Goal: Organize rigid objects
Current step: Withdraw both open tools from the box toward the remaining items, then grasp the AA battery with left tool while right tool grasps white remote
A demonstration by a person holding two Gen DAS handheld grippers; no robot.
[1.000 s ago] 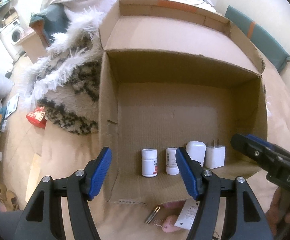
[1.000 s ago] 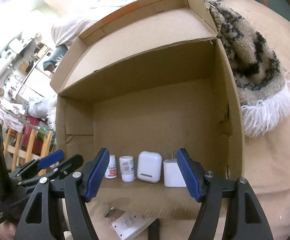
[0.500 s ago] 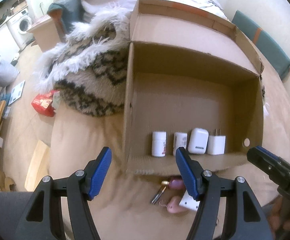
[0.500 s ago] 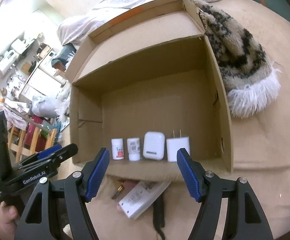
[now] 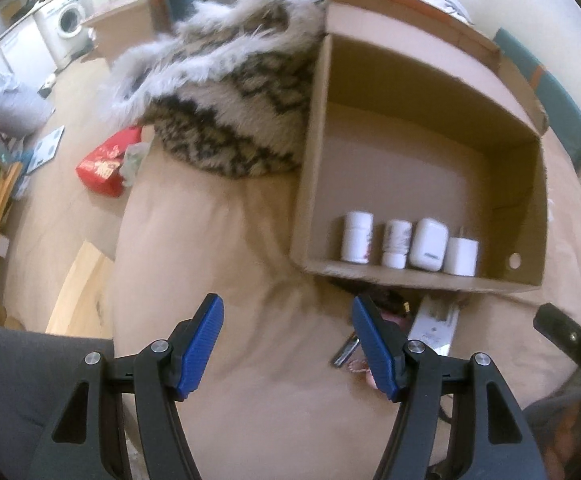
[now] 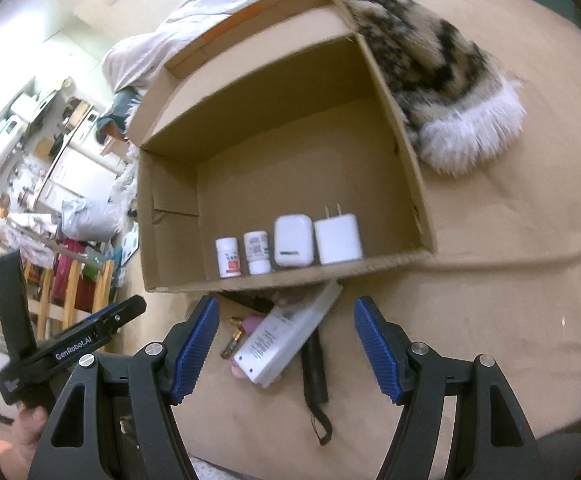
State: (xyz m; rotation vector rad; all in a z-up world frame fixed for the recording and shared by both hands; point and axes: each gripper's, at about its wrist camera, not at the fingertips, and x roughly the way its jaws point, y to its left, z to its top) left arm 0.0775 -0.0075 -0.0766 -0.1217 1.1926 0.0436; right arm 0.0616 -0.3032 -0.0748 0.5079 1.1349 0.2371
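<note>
Bottles and other small hard things are partly sorted: in the left wrist view the cardboard box [image 5: 418, 160] lies on the bed [image 5: 250, 380], near its front edge, and four things stand in a row along the box's near wall, namely two white bottles [image 5: 356, 237], an earbud case [image 5: 428, 245] and a charger plug [image 5: 461, 256]. Just outside that wall a flat white pack [image 5: 434, 322] and a few small bits I cannot name wait on the bed. The left claw [image 5: 286, 346] hangs over bare bedding with its blue pads apart and nothing between them. In the right wrist view the same count holds: two bottles, one case, one plug with its prongs up, all inside. Outside, touching or just beside the near wall, lie one white pack [image 6: 286, 338], one black torch with a strap [image 6: 314, 368], one pinkish piece [image 6: 246, 325] and one thin brass-tipped tube [image 6: 230, 344]; more may be hidden under the pack. The right claw [image 6: 286, 344] hovers above the pack, pads apart, gripping nothing. By my reckoning about half is done, with at least four left.
</note>
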